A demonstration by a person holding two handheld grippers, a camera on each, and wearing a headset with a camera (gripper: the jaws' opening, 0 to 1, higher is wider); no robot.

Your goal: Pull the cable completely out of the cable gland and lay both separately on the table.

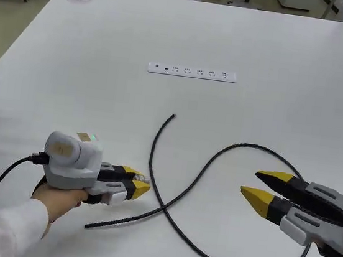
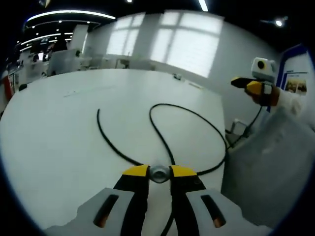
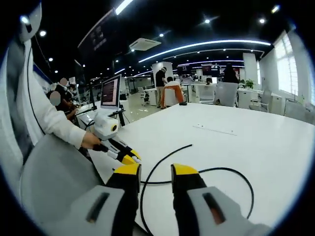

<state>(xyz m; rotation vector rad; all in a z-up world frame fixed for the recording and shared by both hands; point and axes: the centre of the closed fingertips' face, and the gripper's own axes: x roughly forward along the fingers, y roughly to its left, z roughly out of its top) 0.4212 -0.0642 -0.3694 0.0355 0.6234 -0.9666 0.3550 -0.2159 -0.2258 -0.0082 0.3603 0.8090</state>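
Clamping the cable gland [image 2: 158, 174] in left tongs [image 2: 158, 171], right tongs [image 1: 249, 181] apart, cable [image 1: 257, 146] lying on table [image 1: 262, 52]

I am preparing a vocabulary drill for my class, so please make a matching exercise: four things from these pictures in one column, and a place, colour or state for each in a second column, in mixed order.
Things
1. cable gland
2. cable
3. power strip
4. right claw

Descriptions
A. open, holding nothing
B. white, lying flat at the far middle of the table
C. gripped between the jaws of the left claw
D. black, looping over the table

Pairs: 1-C, 2-D, 3-B, 4-A
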